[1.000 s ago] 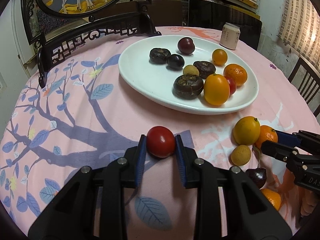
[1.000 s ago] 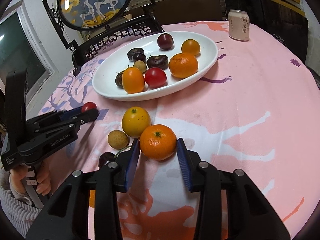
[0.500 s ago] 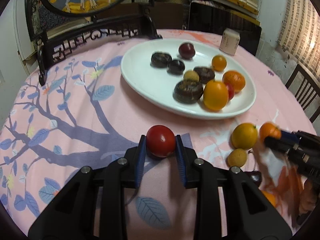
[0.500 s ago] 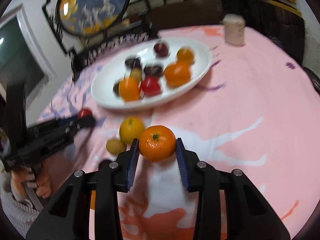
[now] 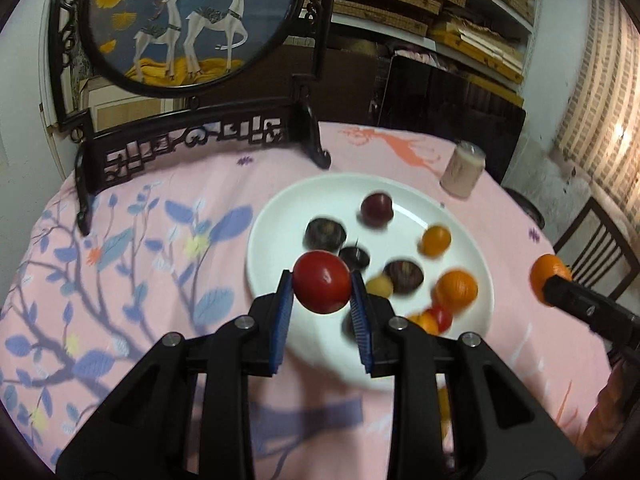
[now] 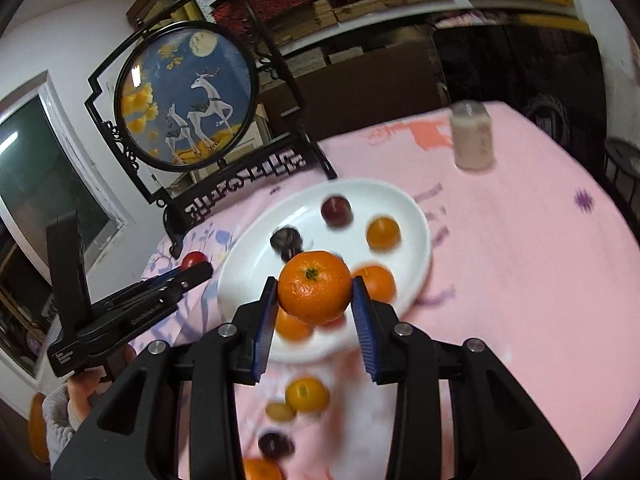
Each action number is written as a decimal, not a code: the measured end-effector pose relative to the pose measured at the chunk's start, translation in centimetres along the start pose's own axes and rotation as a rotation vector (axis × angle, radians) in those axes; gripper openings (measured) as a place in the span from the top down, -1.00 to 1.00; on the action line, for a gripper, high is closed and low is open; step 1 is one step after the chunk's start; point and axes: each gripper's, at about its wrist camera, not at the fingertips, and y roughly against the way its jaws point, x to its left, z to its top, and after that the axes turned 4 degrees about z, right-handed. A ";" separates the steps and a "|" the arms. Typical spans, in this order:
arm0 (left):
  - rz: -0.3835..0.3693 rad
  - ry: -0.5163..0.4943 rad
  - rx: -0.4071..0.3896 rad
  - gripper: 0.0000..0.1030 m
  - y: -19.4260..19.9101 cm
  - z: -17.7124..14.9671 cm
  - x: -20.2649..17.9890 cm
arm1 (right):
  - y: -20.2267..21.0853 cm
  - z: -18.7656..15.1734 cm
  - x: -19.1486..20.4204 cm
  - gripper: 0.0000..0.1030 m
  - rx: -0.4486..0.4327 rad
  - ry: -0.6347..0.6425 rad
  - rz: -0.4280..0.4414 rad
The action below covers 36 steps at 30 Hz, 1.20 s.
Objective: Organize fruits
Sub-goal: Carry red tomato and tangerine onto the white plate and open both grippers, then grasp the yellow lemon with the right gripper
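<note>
My left gripper [image 5: 322, 290] is shut on a red tomato [image 5: 322, 286] and holds it in the air above the near left rim of the white plate [image 5: 272, 240]. My right gripper [image 6: 314, 298] is shut on an orange mandarin [image 6: 314, 288], lifted over the plate's [image 6: 416, 240] near side. The plate holds several fruits: dark plums, an orange, small yellow and red ones. The mandarin also shows at the right of the left wrist view [image 5: 548, 280]. The tomato shows in the right wrist view [image 6: 194, 259].
On the pink tablecloth near the plate lie a yellow-orange fruit [image 6: 306, 394], a small tan fruit [image 6: 280, 411], a dark fruit [image 6: 274, 445] and an orange [image 6: 260, 470]. A can [image 6: 472, 136] stands behind the plate. A framed deer screen [image 5: 176, 20] stands at the table's back left.
Both grippers have risen from the tablecloth with their fruit and moved toward the plate. The tomato and the mandarin are now off the table.
</note>
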 end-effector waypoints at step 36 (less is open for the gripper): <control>0.065 -0.108 -0.007 -0.41 2.8 -6.7 -1.6 | 0.6 -5.4 0.1 0.19 0.094 0.009 0.080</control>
